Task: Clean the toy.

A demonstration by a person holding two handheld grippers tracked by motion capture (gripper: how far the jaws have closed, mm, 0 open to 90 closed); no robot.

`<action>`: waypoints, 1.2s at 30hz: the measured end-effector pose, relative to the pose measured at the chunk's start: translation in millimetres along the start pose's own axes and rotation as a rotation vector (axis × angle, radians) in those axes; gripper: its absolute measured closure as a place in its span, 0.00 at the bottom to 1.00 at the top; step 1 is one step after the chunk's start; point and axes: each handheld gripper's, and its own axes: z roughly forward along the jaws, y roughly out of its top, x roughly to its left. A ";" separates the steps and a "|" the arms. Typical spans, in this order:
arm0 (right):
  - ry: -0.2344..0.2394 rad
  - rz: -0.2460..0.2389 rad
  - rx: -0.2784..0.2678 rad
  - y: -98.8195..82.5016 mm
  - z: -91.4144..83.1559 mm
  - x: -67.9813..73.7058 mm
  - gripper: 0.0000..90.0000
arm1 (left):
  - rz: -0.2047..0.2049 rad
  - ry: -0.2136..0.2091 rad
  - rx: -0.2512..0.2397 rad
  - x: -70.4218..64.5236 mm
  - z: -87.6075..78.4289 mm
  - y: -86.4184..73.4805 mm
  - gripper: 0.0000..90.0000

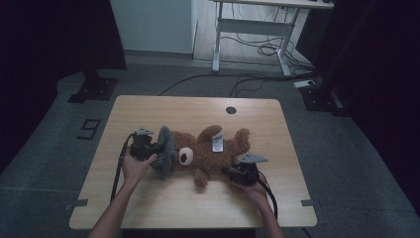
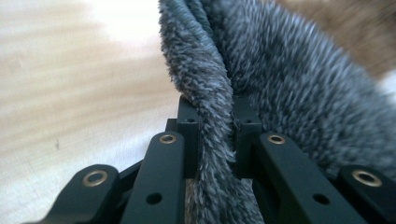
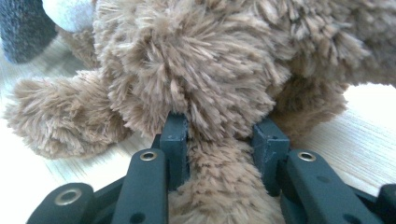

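The teddy bear's (image 1: 213,153) head is partly hidden by the grey hat (image 1: 166,151).

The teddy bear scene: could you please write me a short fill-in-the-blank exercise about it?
1. The left gripper is shut on a fluffy ____ hat.
2. The right gripper is shut on the brown ____.
3. The bear lies on a ____ table.

Missing words: grey; teddy bear; wooden
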 end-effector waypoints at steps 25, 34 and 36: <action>0.010 0.002 -0.003 -0.6 -0.3 -1.5 0.71 | 0.288 -0.225 0.051 -193.4 85.1 79.2 0.86; 0.009 -0.002 -0.001 -1.2 -0.3 -1.1 0.71 | 0.276 -0.128 0.023 -165.5 72.4 72.5 0.86; 0.007 0.001 0.000 -1.3 -0.4 -0.8 0.71 | 0.280 -0.087 0.019 -156.4 64.6 72.8 0.86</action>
